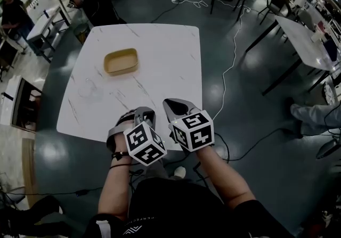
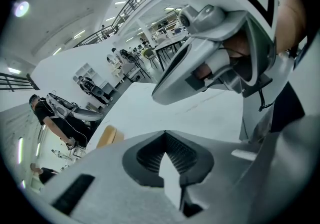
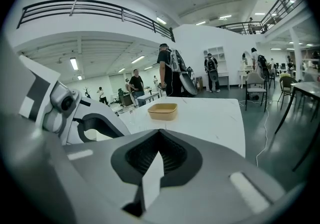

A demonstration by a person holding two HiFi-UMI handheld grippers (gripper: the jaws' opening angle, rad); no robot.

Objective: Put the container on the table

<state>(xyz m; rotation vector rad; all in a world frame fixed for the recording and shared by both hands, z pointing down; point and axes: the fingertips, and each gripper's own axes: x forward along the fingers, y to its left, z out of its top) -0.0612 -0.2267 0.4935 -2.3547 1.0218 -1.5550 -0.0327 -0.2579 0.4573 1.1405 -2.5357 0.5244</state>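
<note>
Hovering close with left gripper (image 1: 140, 116) and right gripper (image 1: 178, 108) over near bench (image 1: 170, 56) edge, fingers (image 3: 177, 159) closed on nothing. Spotting tan container (image 1: 121, 62) resting far-left, well apart. Looks light, thin-walled, slightly flexible; best pinched at near rim.

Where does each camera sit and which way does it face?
Head view: on the person's head, steeply down at the white marble-patterned table and shallow tan container; forearms, left gripper, right gripper show.
Left gripper view: rides that gripper, faces across the table; right gripper above.
Right gripper view: rides that gripper, faces the container; left gripper at left.
Shared: all three show the container.
</note>
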